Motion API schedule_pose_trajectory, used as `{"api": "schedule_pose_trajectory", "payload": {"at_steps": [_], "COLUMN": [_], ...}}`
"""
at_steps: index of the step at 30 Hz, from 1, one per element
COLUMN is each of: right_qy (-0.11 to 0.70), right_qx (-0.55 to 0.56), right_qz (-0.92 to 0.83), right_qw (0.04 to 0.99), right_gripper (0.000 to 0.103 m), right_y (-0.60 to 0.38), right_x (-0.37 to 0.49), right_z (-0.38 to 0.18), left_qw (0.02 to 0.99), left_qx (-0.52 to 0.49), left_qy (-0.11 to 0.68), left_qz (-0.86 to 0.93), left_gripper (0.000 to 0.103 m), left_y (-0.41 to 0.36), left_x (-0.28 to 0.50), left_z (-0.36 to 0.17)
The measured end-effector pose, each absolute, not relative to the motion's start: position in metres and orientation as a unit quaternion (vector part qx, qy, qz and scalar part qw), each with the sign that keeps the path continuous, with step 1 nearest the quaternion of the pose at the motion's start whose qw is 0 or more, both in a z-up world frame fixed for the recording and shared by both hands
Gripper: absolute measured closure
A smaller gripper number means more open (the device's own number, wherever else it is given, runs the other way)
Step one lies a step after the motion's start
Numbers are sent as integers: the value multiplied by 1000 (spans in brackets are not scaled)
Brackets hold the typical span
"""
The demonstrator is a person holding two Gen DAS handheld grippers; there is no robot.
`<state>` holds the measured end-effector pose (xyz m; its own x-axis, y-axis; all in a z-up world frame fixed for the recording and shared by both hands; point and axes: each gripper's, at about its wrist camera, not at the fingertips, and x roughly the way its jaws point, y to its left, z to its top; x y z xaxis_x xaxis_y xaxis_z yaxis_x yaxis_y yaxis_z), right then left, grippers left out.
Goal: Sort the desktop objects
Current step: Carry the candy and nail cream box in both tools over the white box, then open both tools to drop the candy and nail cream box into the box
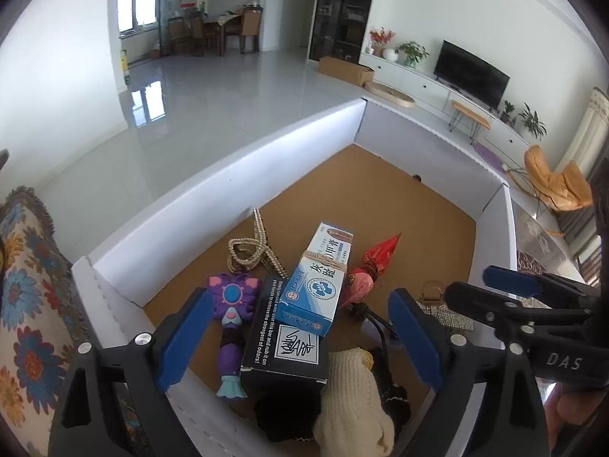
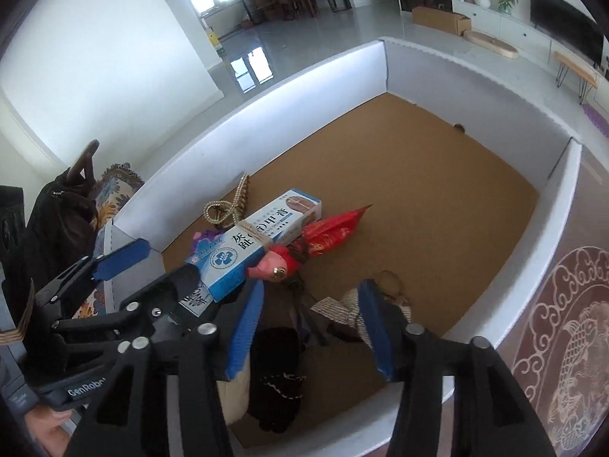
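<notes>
A white-walled box (image 1: 213, 190) with a cork floor holds the objects. A blue-and-white medicine carton (image 1: 316, 282) lies across a black box (image 1: 281, 339). Beside them lie a purple toy wand (image 1: 230, 323), a pearl necklace (image 1: 251, 251) and a red tasselled pouch (image 1: 365, 270). A cream knit piece (image 1: 354, 392) and black cloth (image 2: 278, 377) sit at the near wall. My left gripper (image 1: 300, 335) hangs open above the black box, holding nothing. My right gripper (image 2: 310, 323) is open over the black cloth and a rhinestone strip (image 2: 342, 306), empty too.
The far half of the cork floor (image 2: 437, 175) is bare. A flowered cushion (image 1: 23, 304) lies left of the box, a dark bag (image 2: 57, 221) beside it. A patterned red surface (image 2: 571, 323) runs along the right wall. Each gripper shows at the other view's edge.
</notes>
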<state>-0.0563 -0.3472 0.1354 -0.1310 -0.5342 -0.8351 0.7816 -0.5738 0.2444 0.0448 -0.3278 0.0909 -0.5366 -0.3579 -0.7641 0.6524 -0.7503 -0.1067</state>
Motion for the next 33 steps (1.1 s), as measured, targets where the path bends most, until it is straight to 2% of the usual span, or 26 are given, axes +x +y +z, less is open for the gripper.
{"api": "schedule_pose_trajectory", "payload": {"at_steps": [1,2,5,10,12,17,20,33], "right_qy": [128,129,130,140,156,183,180,209], "right_qx": [475,464,445,440,443,435,435,428], "right_qz": [-751,-760,-776,-783,-782,-782,-781,-773], "right_qw": [440,436,428,416,410,407,410,419], "right_gripper": [24,20,20,20,20,20,20,20], "right_y": [-338,-330,-308,-288,-286,-284,-287,-301], "right_x": [-58,-59,-61,-64,-64,-61,-61,-53], "right_z": [145,153,170,173,168,166,168,161], "left_qw": [313,334,374,373,381,464,466,456], "left_qx": [371,367,356,349,353,383,385,396], "left_qy": [194,194,214,305,312,209,169,137], "left_qz": [-852,-847,-829,-804,-796,-771,-779,-785], "left_gripper": [6,6,6,6,6,6,6,6], "left_y": [-323,-321,-312,-308,-308,-298,-292,-283], "left_x": [48,51,59,78,80,76,73,71], "left_z": [96,99,105,100,98,107,110,109]}}
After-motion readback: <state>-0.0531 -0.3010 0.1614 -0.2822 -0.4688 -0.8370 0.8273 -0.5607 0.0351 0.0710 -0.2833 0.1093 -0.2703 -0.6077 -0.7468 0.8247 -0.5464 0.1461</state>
